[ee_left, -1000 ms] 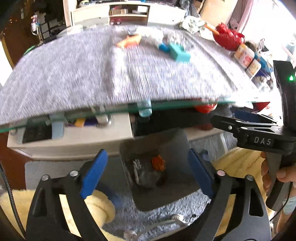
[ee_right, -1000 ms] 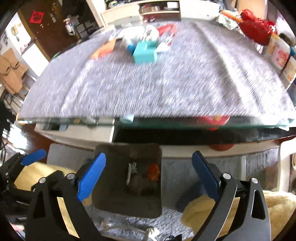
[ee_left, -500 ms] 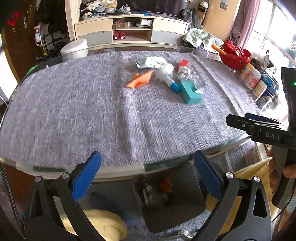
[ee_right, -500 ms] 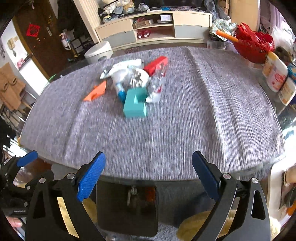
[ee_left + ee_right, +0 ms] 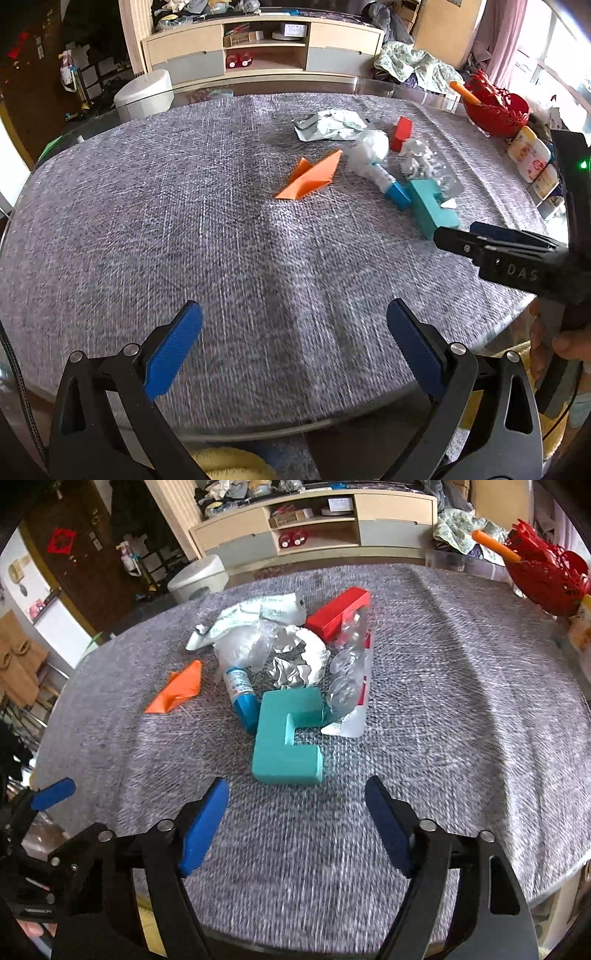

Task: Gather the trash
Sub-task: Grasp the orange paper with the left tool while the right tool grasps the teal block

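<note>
A heap of trash lies on the grey table cloth [image 5: 184, 221]: an orange folded paper [image 5: 312, 177] [image 5: 177, 690], a teal C-shaped block [image 5: 432, 212] [image 5: 288, 738], a blue-ended tube [image 5: 242, 694], crumpled white paper [image 5: 299, 661], a clear plastic bottle [image 5: 349, 668], a red box [image 5: 338, 613] and a white wrapper [image 5: 332, 125]. My left gripper [image 5: 294, 317] hangs open over bare cloth, well short of the heap. My right gripper [image 5: 296, 786] is just in front of the teal block. Its jaws are closing with nothing between them.
A red basket [image 5: 495, 110] [image 5: 546, 579] and small bottles [image 5: 532, 158] stand at the table's right edge. A low cabinet [image 5: 258, 48] and a white round stool [image 5: 144, 96] are behind the table. The table's near rim runs just under both grippers.
Both grippers have moved forward from above the grey bin under the table's edge to over the table top; the bin has left view. The right jaws have narrowed.
</note>
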